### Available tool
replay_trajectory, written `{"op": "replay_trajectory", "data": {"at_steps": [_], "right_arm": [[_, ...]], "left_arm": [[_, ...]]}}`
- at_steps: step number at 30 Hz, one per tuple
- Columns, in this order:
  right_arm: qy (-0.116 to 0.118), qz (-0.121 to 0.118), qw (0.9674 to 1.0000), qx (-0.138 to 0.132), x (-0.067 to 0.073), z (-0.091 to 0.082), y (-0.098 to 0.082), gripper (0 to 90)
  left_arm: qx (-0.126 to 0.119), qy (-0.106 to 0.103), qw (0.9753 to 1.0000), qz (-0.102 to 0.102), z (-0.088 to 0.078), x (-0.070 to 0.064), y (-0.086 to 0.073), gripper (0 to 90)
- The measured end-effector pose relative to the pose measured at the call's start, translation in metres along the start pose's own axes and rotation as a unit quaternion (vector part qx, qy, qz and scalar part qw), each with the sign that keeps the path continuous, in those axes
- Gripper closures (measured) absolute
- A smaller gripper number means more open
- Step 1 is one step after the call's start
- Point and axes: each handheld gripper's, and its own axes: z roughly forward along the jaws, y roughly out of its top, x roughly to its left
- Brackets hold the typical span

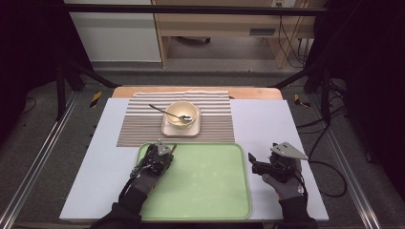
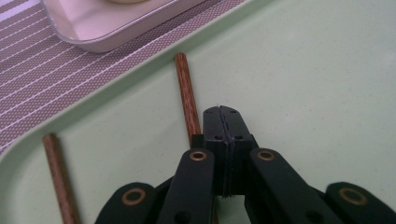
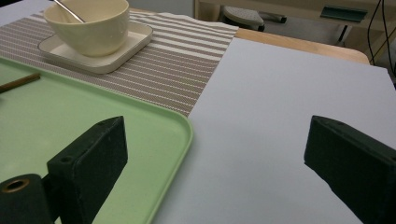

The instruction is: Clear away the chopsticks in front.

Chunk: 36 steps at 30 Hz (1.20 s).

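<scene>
My left gripper (image 2: 223,116) is shut, jaws pressed flat together, low over the far left corner of the green tray (image 1: 210,186). One brown chopstick (image 2: 186,93) lies on the tray just left of the jaw tips and runs under the left finger. A second chopstick (image 2: 58,177) lies farther left by the tray's rim. In the high view the left gripper (image 1: 165,150) sits at that corner. My right gripper (image 3: 219,158) is open with nothing between its jaws, over the white board just right of the tray's (image 3: 154,140) far corner, also seen as the right gripper (image 1: 255,164).
A cream bowl (image 1: 181,113) with a metal spoon (image 1: 165,111) stands on a square plate (image 1: 167,130) on the striped placemat (image 1: 138,124) beyond the tray. The white board (image 1: 267,124) covers the table. Dark frame posts stand at both sides.
</scene>
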Motion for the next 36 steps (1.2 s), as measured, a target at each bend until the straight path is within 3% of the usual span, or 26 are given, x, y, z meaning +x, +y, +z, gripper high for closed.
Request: {"op": "replay_trajectory", "data": {"at_steps": [17, 29, 32, 36], "right_arm": [[-0.001, 0.004, 1.0, -0.001, -0.001, -0.001, 0.0, 6.5], [0.0, 0.005, 1.0, -0.002, -0.001, -0.002, 0.001, 6.5], [0.001, 0.003, 1.0, -0.001, 0.0, -0.001, 0.001, 6.5], [0.0, 0.002, 1.0, -0.001, -0.001, -0.001, 0.0, 6.5]], "left_arm": [[0.01, 0.036, 0.9989, -0.028, -0.017, 0.029, -0.022, 89.6], [0.01, 0.04, 0.9985, -0.034, -0.024, 0.035, -0.029, 89.5], [0.006, 0.039, 0.9987, -0.031, -0.025, 0.034, -0.028, 89.5], [-0.018, 0.037, 0.9985, -0.035, -0.03, 0.035, -0.027, 89.4]]}}
